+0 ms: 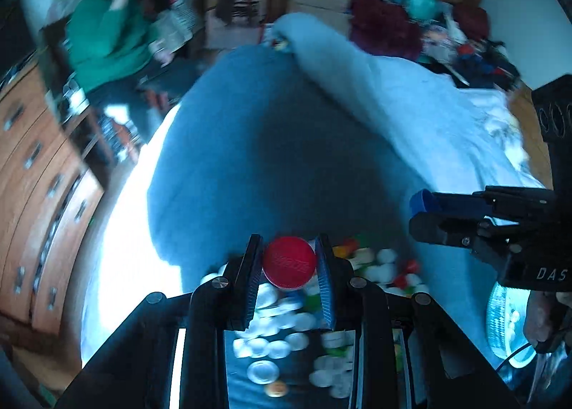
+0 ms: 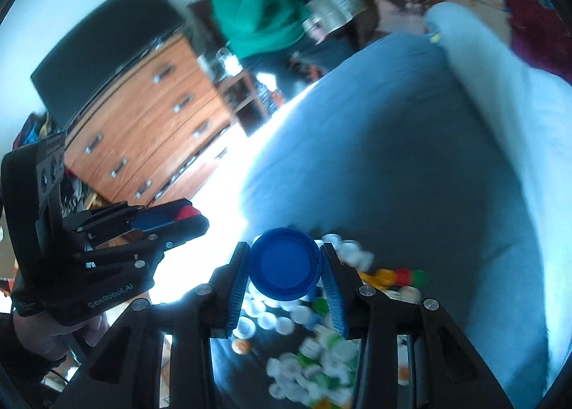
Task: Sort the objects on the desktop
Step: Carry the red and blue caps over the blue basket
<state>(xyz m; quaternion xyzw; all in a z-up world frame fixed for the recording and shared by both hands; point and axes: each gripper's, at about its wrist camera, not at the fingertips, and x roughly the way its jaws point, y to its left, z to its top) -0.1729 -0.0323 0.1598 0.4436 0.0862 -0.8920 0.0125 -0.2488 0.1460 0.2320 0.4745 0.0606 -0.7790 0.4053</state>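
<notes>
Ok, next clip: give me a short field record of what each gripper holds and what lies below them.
left gripper: shut on red cap
right gripper: shut on blue cap
below: loose pile of bottle caps, mostly white, some green, yellow, red
surface: blue blanket on a bed
background: wooden drawers, seated person in green top
image: motion blur

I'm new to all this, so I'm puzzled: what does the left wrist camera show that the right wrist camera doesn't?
Only the left wrist view shows the red cap face-on in the left tool, plus a light basket at lower right. Only the right wrist view shows the blue cap face-on in the right tool, and a black screen above the drawers. Both show the loose caps, blue bedding and wooden drawers.
</notes>
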